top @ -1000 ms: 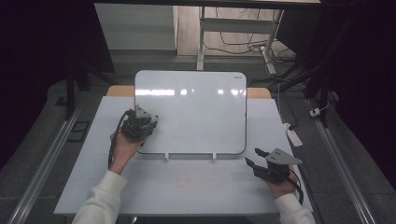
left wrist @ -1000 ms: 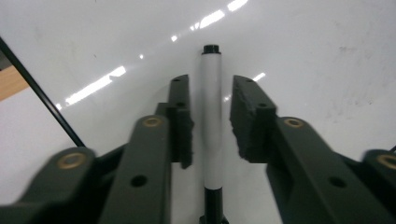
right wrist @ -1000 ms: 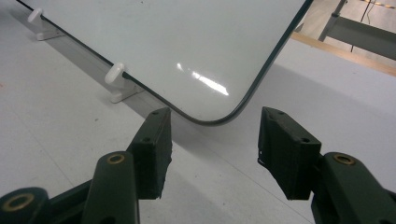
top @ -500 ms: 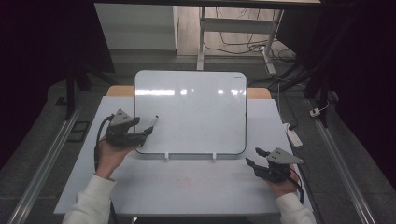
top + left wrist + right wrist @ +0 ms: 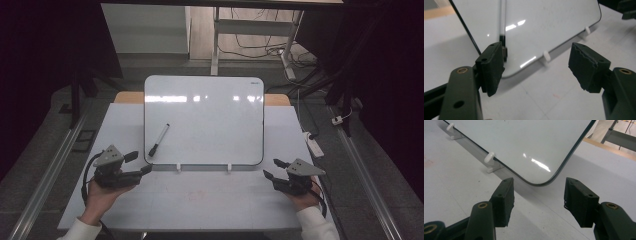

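marker (image 5: 158,140) on whiteboard (image 5: 210,125) | left gripper (image 5: 139,164) near, empty

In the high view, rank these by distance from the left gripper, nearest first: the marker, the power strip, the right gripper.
1. Marker, on the whiteboard's lower-left part, just beyond the left gripper.
2. Right gripper, near the table's right front.
3. Power strip, off the table's right edge.

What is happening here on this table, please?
A person sits at a white table with a claw in each hand. A whiteboard lies in front, and a marker rests on its left part. The left claw is open near the board's lower left corner, holding nothing. The right claw is open too, near the lower right corner. Neither touches the marker.
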Demonstrator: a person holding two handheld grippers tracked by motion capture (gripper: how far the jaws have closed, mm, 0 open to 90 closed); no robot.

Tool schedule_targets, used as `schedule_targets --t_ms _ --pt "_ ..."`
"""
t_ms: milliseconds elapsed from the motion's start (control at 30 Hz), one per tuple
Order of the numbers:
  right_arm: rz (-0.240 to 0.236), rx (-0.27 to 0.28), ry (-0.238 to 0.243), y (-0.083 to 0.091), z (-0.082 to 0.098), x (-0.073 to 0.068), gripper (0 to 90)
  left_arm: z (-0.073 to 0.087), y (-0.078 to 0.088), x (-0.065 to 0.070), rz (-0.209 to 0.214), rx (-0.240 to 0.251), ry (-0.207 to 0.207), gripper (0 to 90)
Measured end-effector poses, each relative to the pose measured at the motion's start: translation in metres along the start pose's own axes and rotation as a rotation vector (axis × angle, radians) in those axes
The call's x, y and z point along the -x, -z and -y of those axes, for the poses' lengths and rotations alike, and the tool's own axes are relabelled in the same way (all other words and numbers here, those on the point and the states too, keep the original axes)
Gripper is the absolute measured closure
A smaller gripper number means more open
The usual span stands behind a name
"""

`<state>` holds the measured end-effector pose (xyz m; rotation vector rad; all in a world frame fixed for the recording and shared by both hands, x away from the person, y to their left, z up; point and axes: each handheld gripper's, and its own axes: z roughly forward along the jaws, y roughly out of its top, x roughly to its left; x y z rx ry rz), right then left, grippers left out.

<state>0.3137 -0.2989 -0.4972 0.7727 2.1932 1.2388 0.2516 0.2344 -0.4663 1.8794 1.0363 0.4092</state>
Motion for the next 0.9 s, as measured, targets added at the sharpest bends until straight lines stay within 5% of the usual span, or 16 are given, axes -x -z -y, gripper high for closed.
schedule_targets --t_ms 367,900 --pt "-0.011 -0.024 -0.017 0.004 0.010 0.006 41.1 0.044 -0.008 -0.005 0.026 -0.085 0.012 27.4" --pt "-0.015 -0.024 -0.012 0.003 0.012 0.007 41.1 0.042 -0.016 -0.006 0.006 -0.114 -0.009 26.3"
